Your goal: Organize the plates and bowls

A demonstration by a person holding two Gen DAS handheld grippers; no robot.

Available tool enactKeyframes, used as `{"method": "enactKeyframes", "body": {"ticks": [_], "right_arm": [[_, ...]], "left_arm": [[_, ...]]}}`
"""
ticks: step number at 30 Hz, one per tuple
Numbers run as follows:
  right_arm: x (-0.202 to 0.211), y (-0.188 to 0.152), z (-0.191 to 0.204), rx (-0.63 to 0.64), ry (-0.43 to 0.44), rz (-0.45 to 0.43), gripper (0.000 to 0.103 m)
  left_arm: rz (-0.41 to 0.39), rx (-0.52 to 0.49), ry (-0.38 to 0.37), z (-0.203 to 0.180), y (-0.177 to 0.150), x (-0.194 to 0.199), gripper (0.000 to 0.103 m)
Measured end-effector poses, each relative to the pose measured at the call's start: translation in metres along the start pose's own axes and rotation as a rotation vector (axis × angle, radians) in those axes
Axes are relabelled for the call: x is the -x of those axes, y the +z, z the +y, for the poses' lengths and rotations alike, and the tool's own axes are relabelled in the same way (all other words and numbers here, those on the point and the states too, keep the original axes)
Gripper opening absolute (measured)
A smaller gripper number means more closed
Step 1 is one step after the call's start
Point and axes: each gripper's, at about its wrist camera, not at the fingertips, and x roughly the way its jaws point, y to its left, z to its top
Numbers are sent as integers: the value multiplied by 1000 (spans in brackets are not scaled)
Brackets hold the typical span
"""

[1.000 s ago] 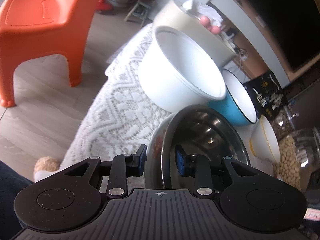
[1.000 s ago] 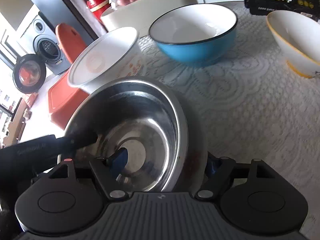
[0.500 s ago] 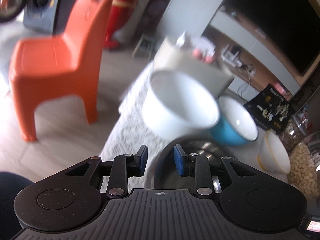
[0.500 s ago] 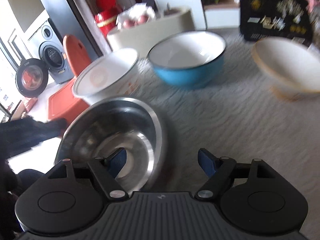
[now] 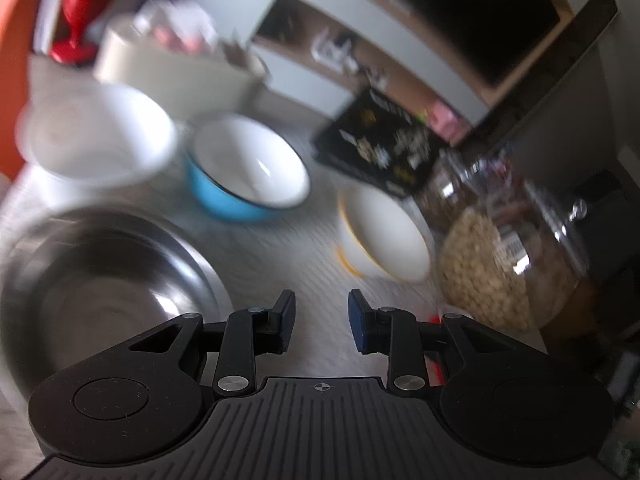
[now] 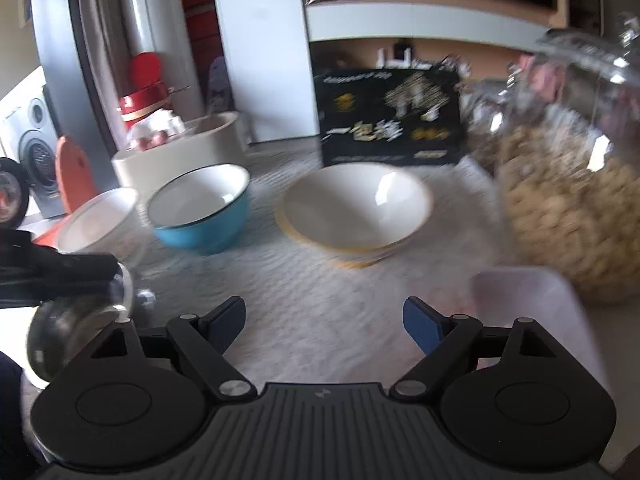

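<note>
A steel bowl sits on the lace tablecloth at the near left. Behind it stand a white bowl, a blue bowl with a white inside and a white bowl with a yellow rim. My left gripper is open and empty, to the right of the steel bowl. My right gripper is wide open and empty, facing the yellow-rimmed bowl and the blue bowl. The steel bowl shows at its far left, partly behind the left gripper's body.
A large glass jar of nuts stands at the right, with a black printed box behind the bowls. A beige container stands at the back left. A pale lidded box lies by the right gripper. An orange chair stands off the table.
My left gripper has let go of the steel bowl's rim and swung right. My right gripper has pulled back off the steel bowl and turned right toward the yellow-rimmed bowl. The steel bowl now rests on the cloth.
</note>
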Motion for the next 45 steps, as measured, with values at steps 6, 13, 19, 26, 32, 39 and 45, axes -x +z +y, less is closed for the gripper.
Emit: {"method": "enactKeyframes", "body": {"ticks": [6, 13, 19, 26, 32, 39, 45], "right_arm": [[-17, 31, -43, -38, -16, -1, 91], [-103, 89, -85, -201, 28, 111, 91], [-174, 90, -90, -250, 95, 243, 65], [-171, 77, -75, -185, 122, 198, 63], [-150, 66, -70, -225, 169, 228, 63], [-111, 30, -44, -189, 190, 256, 64], [-76, -3, -29, -205, 212, 245, 66]], "left_arm": [[97, 55, -11, -25, 19, -83, 32], [36, 88, 21, -36, 53, -130, 32], [104, 52, 78, -35, 61, -175, 31], [131, -16, 121, -37, 56, -191, 29], [159, -38, 146, -34, 40, -168, 29], [182, -91, 191, -35, 5, -123, 29], [213, -100, 189, -27, -22, -88, 29]]}}
